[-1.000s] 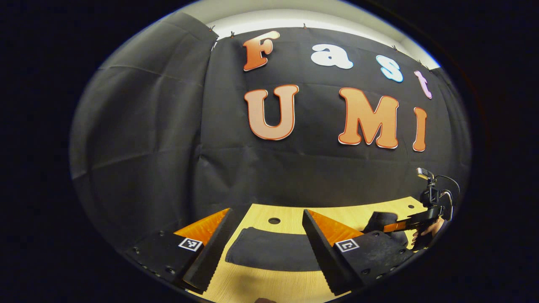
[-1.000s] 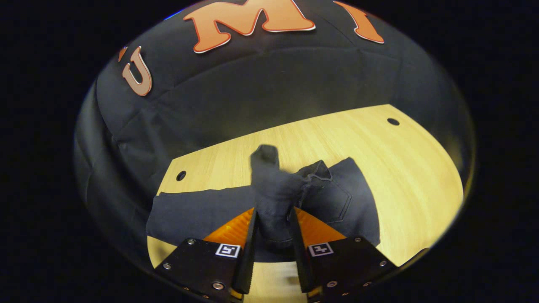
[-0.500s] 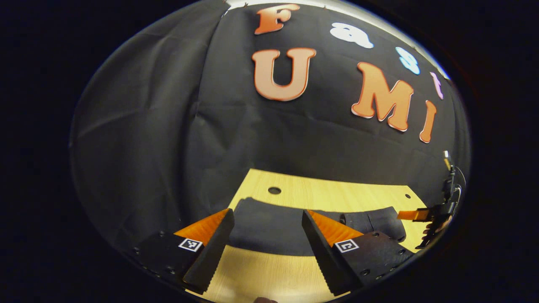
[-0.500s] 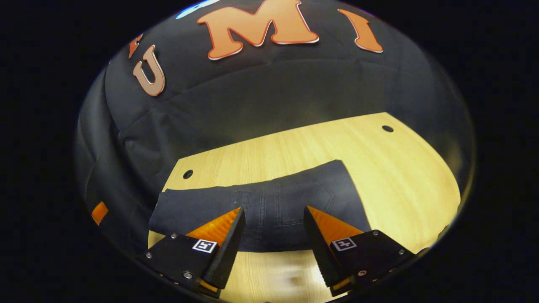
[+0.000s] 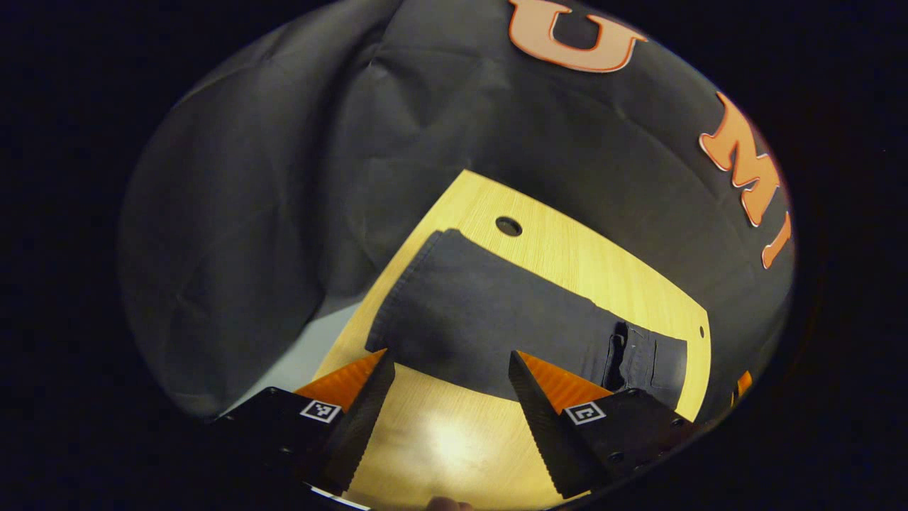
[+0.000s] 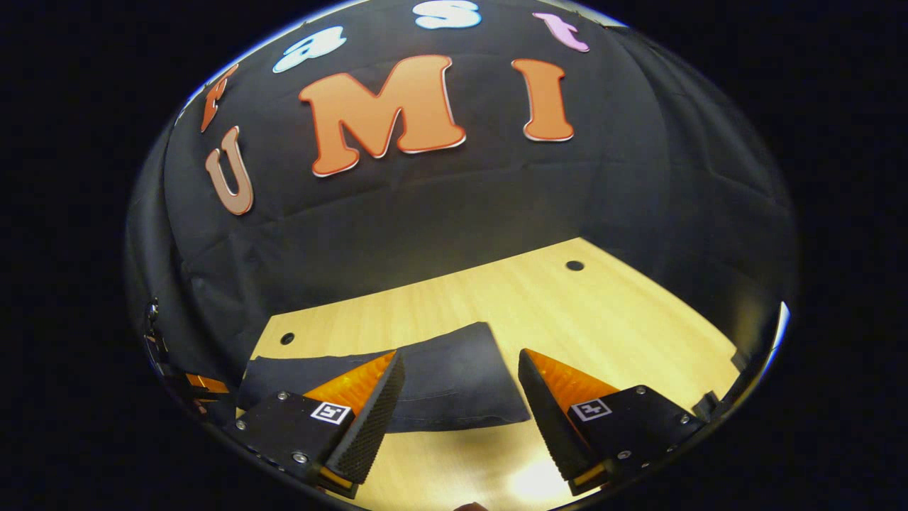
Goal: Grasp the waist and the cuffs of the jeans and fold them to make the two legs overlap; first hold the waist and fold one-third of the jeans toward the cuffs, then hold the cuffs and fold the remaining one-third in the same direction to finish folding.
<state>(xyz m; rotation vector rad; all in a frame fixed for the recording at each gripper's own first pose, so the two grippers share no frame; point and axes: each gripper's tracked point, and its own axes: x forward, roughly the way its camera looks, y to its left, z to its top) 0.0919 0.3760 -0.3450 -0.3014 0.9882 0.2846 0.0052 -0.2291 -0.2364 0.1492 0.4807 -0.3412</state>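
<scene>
The left gripper view looks steeply down onto the pale wooden surface, tilted so that the board runs from the upper middle to the lower right of the frame, with the left gripper at the bottom edge. The right gripper view sits low and faces more level across the same surface toward the black cloth wall, the right gripper at its lower edge. Both views share the dark folded jeans, close ahead of the jaws.
</scene>
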